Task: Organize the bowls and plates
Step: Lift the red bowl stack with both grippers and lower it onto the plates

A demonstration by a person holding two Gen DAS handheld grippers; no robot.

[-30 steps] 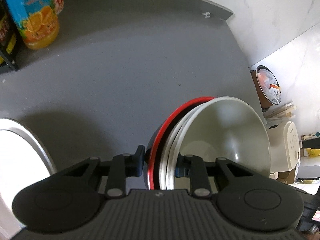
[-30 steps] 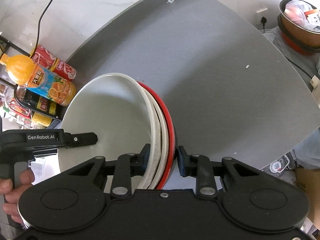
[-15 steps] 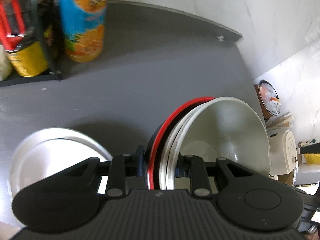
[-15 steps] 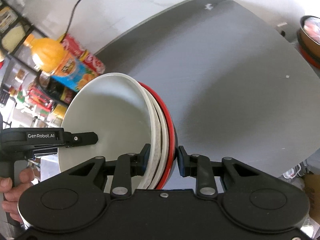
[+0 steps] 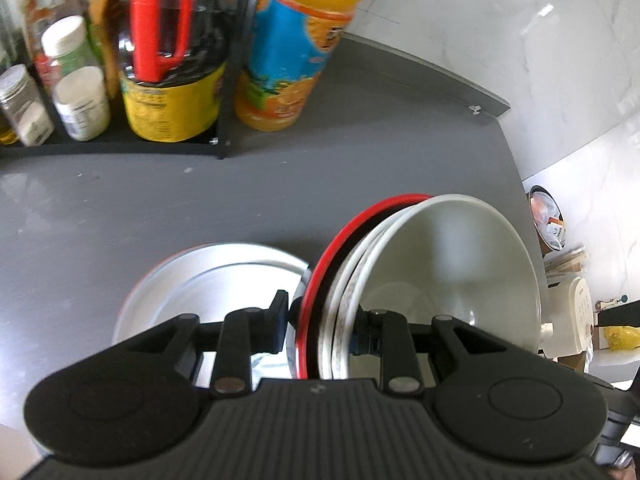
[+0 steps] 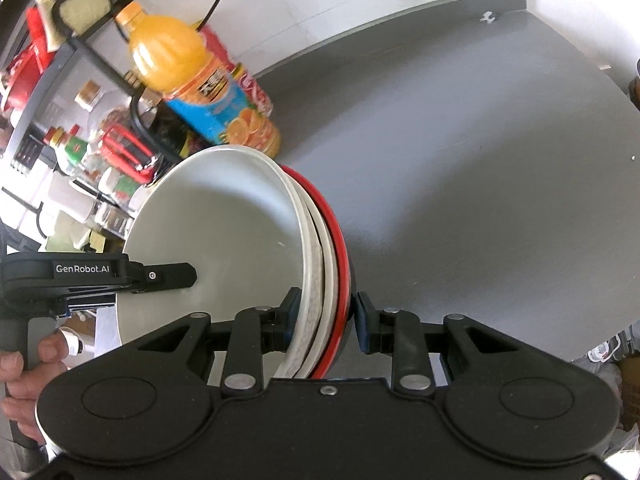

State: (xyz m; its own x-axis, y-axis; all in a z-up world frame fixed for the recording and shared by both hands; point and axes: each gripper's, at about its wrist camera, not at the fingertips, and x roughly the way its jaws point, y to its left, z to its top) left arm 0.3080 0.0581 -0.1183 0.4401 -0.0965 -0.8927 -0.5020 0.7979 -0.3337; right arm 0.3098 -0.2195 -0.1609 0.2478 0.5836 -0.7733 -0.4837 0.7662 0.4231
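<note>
Grey counter (image 5: 360, 168): both grippers, left (image 5: 320, 320) and right (image 6: 324, 316), clamp bowl stack (image 5: 440, 272); carrying step; next, lower onto plate (image 5: 224, 276), near left.

The silver plate (image 5: 208, 280) at lower left of the left wrist view is half covered by the left gripper (image 5: 320, 328). The orange juice bottle (image 5: 296, 40) is blurred, its cap cut off at the top edge.
</note>
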